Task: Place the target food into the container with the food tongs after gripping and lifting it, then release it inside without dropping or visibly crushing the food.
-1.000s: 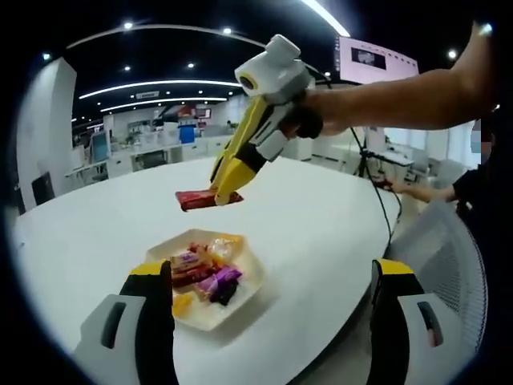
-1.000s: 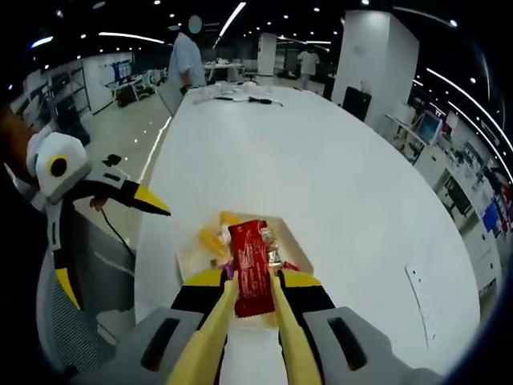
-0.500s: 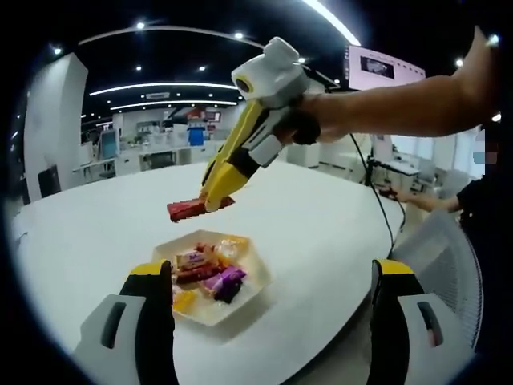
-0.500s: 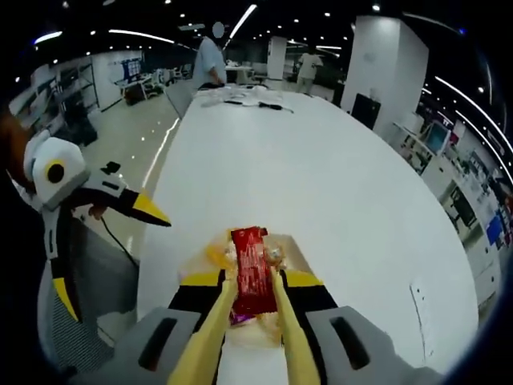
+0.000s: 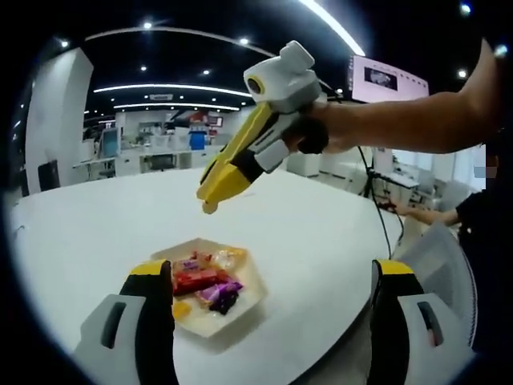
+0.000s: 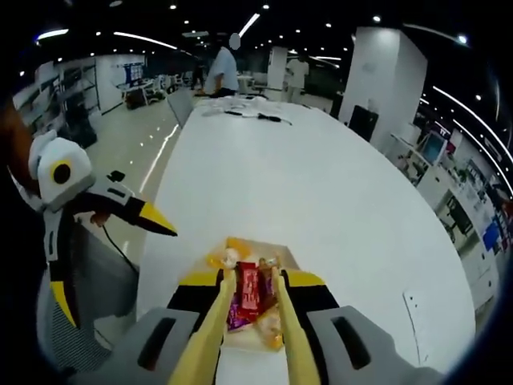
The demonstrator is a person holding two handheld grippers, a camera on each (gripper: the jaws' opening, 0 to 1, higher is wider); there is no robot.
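Observation:
A white square container (image 5: 243, 314) on the white table holds several wrapped sweets. A red wrapped bar (image 5: 195, 281) lies inside it among them. My right gripper (image 5: 209, 198), with yellow tong jaws, hangs in the air above the container with nothing in it. From the right gripper view, its jaws (image 6: 252, 281) stand a little apart over the container (image 6: 292, 258), and the red bar (image 6: 248, 290) shows below between them. My left gripper (image 5: 272, 313) stands wide open near the container's close side. It shows again at the left (image 6: 112, 258).
The long white table (image 6: 321, 184) runs far ahead, with a paper label (image 6: 417, 309) near its right edge. A person's bare arm (image 5: 409, 100) holds the right gripper. A mesh chair (image 5: 437, 245) stands beside the table. People stand at the far end (image 6: 227, 68).
The red bar has left the right gripper's jaws and now lies in the container. The right gripper has lifted slightly above it, empty. The left gripper stays wide open.

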